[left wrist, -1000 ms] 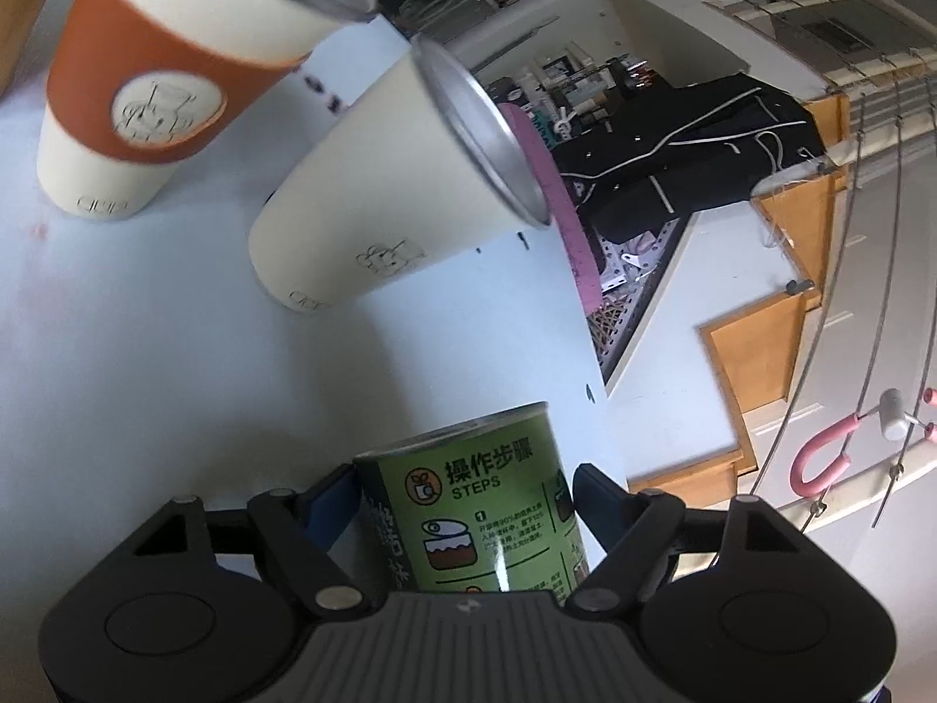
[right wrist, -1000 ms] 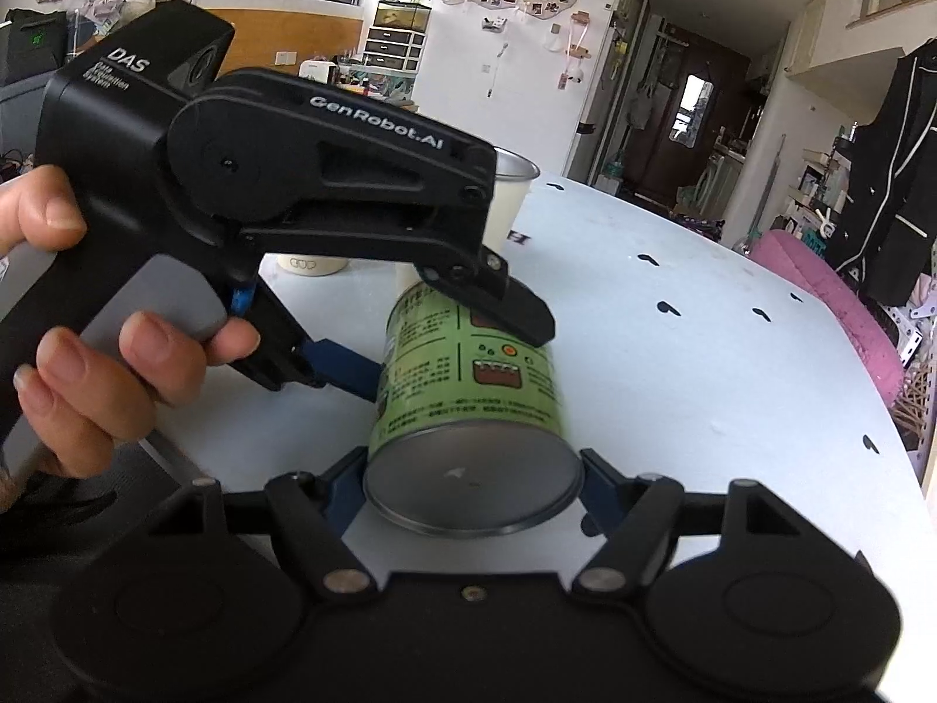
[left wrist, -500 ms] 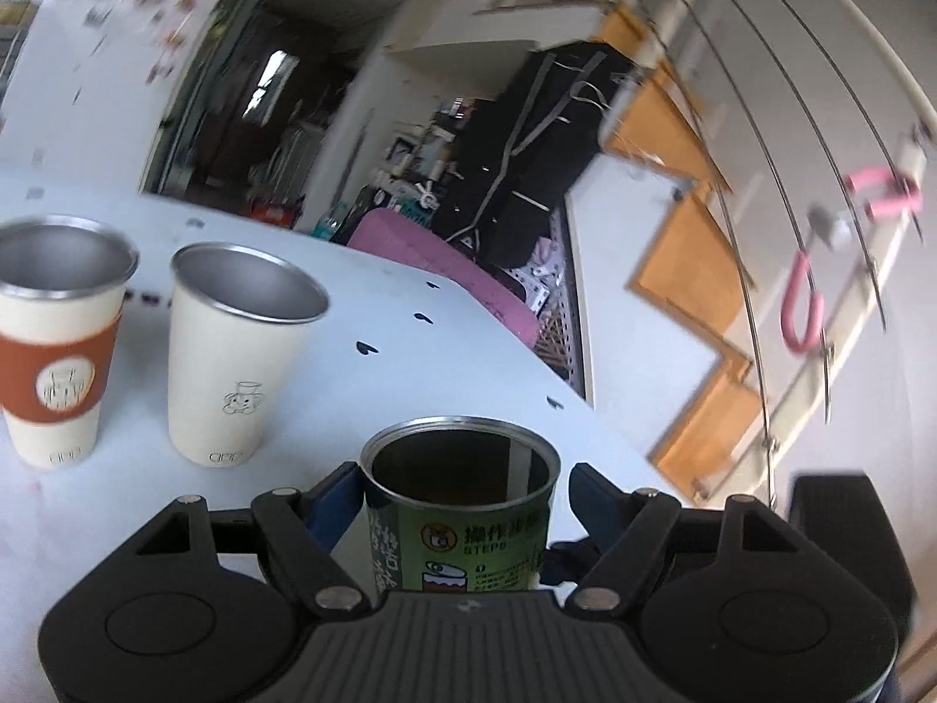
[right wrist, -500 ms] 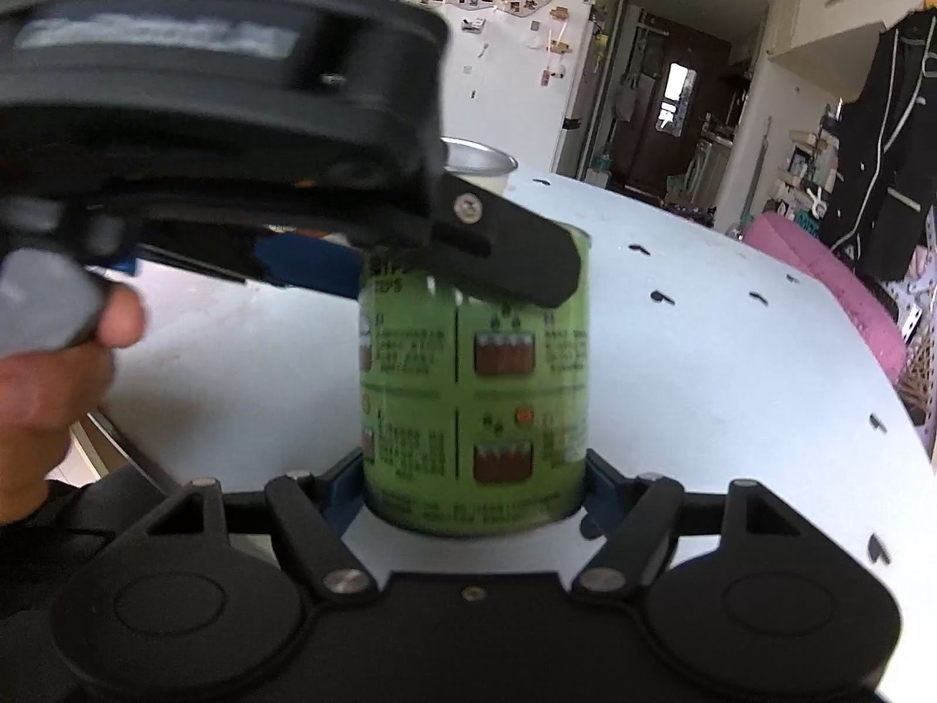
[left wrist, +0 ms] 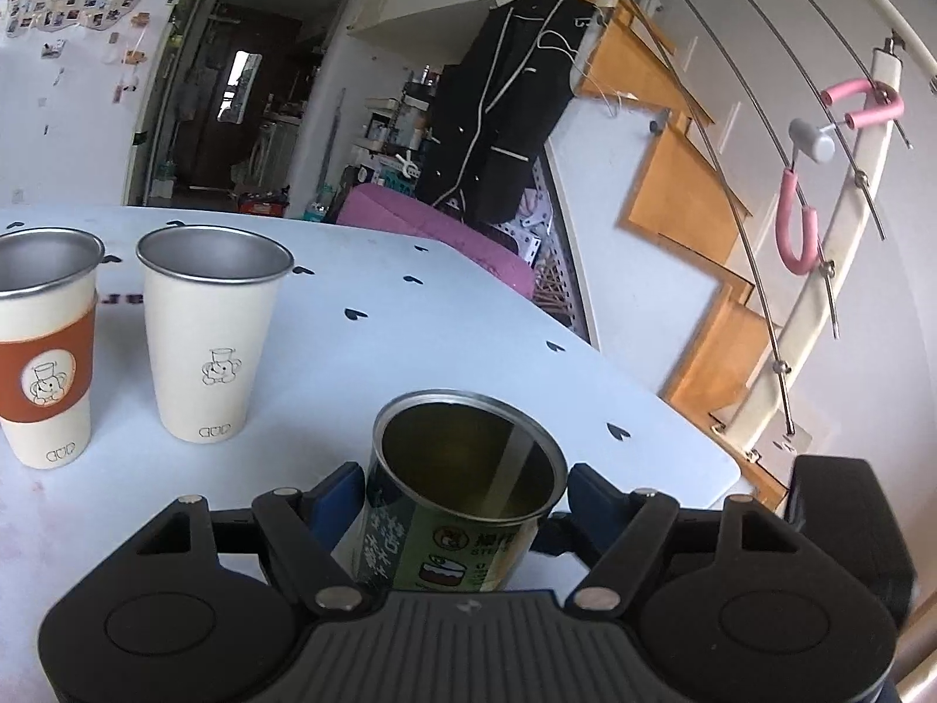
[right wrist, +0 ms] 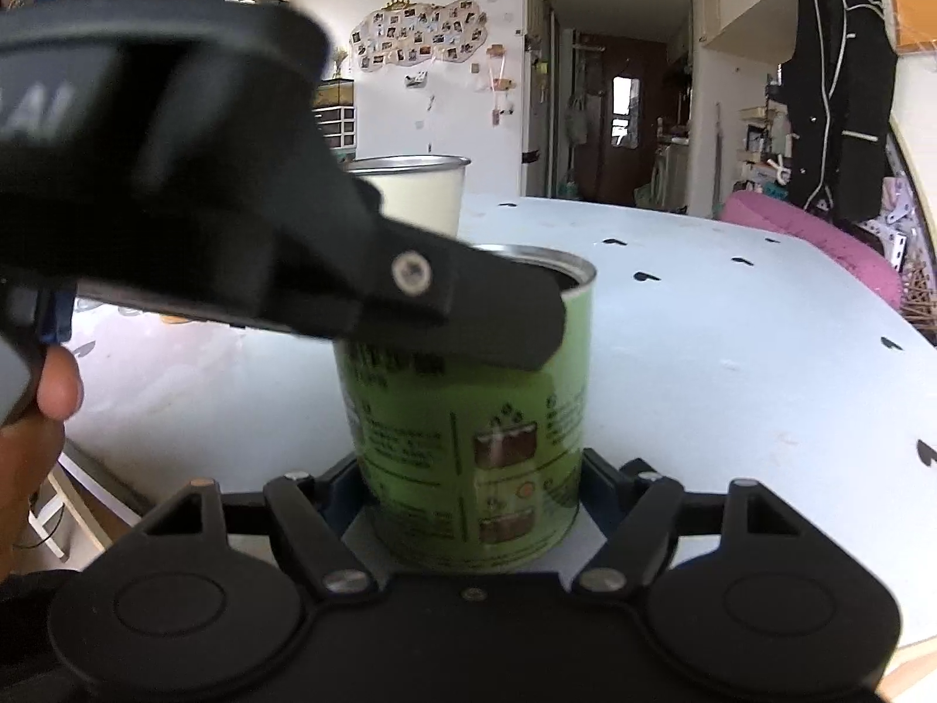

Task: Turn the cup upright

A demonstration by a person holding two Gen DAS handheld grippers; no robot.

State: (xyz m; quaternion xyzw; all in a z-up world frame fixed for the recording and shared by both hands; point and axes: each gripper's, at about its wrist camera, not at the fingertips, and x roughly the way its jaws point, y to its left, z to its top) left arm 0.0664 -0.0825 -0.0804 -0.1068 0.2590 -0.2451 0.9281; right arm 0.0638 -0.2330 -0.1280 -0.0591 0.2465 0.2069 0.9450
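Between the blue-padded fingers of both grippers, near the close edge of the pale blue table dotted with small black hearts, stands the green printed metal cup, upright with its open mouth facing up and its dull metal inside showing. From the left wrist view, the left gripper pinches the cup just under its rim, one finger pressed to its left side and the other to its right side. From the right wrist view, the right gripper has its fingers against the cup's lower wall on both sides, so it looks clamped on the cup as well, and the cup's base appears to sit on the table, though the gripper body hides the very bottom. In that same view the black arm of the left gripper crosses in from the left, blurred, with its tip over the cup's upper wall, and a bare hand shows at the left edge. Farther back to the left stand two upright tumblers just apart from each other: a cream steel-rimmed tumbler with a small outline drawing, and a cream tumbler with an orange sleeve at the left edge. Beyond the far right edge of the table lies a pink cushion, and a black coat with white trim hangs above it.
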